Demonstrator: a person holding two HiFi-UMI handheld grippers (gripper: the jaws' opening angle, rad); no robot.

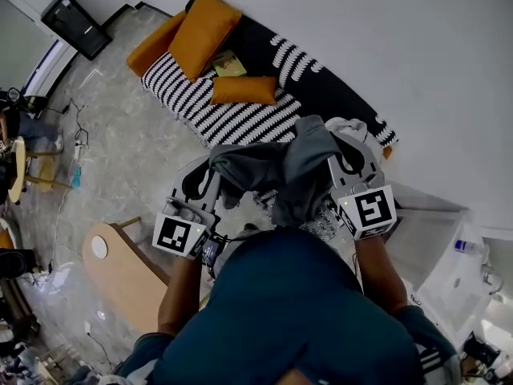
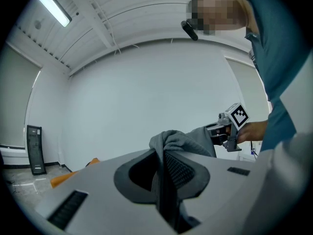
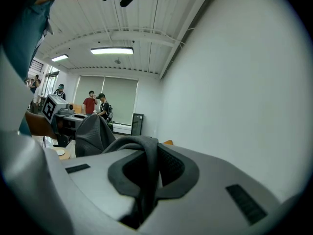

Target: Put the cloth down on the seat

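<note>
A grey cloth (image 1: 280, 171) hangs bunched between my two grippers, held up in front of the person. My left gripper (image 1: 210, 163) is shut on one end of the cloth (image 2: 168, 146); its jaws pinch a fold. My right gripper (image 1: 337, 147) is shut on the other end of the cloth (image 3: 142, 153), which drapes over its jaws. Beyond the cloth lies the seat, a low couch with a black-and-white striped cover (image 1: 240, 115). From the left gripper view the right gripper (image 2: 230, 129) shows off to the right, level with it.
Orange cushions (image 1: 200, 34) and a smaller orange pillow (image 1: 244, 91) lie on the couch. A wooden table (image 1: 120, 271) stands at the lower left, a white cabinet (image 1: 433, 247) at the right. Several people (image 3: 90, 102) stand far off.
</note>
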